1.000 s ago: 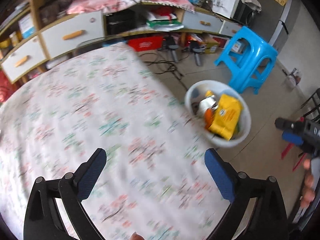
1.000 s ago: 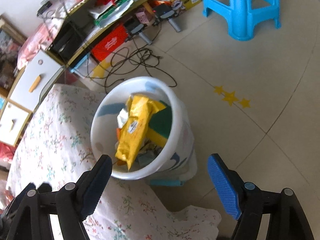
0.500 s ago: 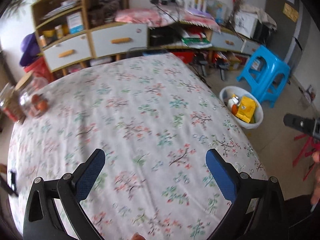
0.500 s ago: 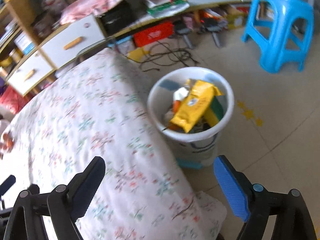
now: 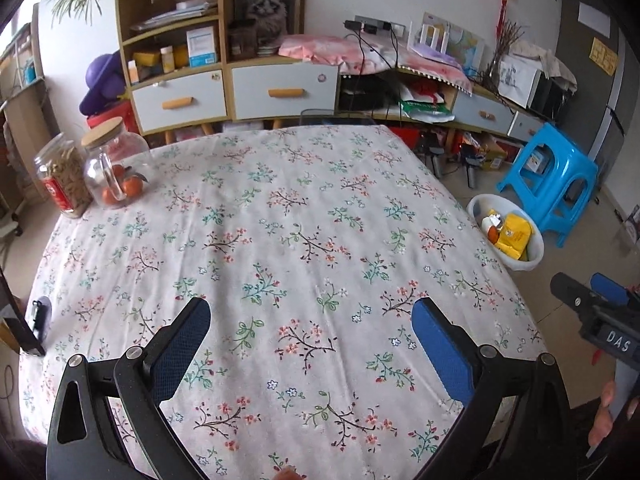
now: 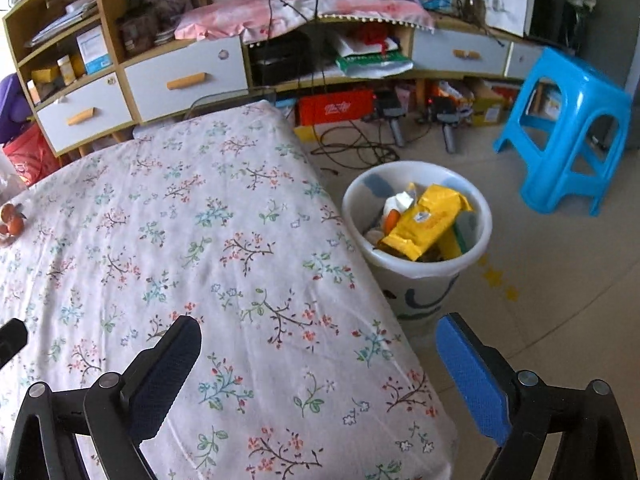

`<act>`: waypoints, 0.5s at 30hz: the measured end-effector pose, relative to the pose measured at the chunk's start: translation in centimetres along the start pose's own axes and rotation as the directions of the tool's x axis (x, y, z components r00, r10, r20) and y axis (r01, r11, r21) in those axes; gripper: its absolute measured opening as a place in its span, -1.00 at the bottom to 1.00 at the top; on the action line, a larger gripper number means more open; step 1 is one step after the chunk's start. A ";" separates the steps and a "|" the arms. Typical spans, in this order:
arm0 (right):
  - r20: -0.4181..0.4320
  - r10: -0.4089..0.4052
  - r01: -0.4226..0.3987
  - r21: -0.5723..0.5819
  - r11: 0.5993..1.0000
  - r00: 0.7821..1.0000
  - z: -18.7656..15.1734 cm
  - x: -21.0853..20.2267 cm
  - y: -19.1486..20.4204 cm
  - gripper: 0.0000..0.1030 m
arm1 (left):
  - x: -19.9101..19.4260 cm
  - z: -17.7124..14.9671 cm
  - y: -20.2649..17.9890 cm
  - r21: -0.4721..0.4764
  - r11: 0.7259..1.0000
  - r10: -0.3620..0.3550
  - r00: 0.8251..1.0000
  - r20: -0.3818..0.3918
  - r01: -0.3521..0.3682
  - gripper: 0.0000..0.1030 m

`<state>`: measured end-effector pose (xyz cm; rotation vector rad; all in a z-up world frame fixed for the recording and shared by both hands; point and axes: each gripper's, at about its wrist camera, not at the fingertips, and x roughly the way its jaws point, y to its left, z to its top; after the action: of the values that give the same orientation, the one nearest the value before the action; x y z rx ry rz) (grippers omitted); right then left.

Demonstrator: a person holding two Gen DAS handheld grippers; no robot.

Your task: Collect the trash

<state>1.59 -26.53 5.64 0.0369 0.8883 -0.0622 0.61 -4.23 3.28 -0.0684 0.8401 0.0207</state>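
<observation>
A white trash bin (image 6: pixel 416 288) stands on the floor against the table's right edge, also seen small in the left wrist view (image 5: pixel 534 258). A yellow snack bag (image 6: pixel 428 220) (image 5: pixel 514 236) lies on top of other wrappers in it. My right gripper (image 6: pixel 318 324) hovers over the table corner, short of the bin; its jaws are opening and nothing is between them. My left gripper (image 5: pixel 311 308) is open and empty above the flowered tablecloth (image 5: pixel 300 220). No loose trash shows on the cloth.
Two glass jars (image 5: pixel 92 172) stand at the table's far left. A small dark object (image 5: pixel 38 316) lies near the left edge. A blue plastic stool (image 6: pixel 568 128) sits behind the bin, with cables (image 6: pixel 352 148) on the floor and cabinets along the wall.
Both grippers pulled back from the bin toward the table's near side. The right gripper rolled level and its jaws widened. The left view swung left, bringing the jars into sight.
</observation>
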 end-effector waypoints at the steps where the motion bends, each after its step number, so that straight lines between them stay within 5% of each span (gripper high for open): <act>1: -0.003 -0.001 0.001 -0.003 1.000 1.000 -0.1 0.1 0.0 0.90 | 0.0 -0.1 0.0 0.001 1.000 0.001 1.000 0.000 -0.001 0.98; 15: -0.009 -0.009 0.008 -0.008 1.000 1.000 -0.6 0.2 0.2 0.90 | -0.4 -0.7 -0.8 0.021 1.000 -0.012 1.000 0.002 0.012 0.98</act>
<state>1.27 -26.32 5.09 0.0262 0.8974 -0.0666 -0.15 -5.08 3.15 -0.0541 0.8374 0.0007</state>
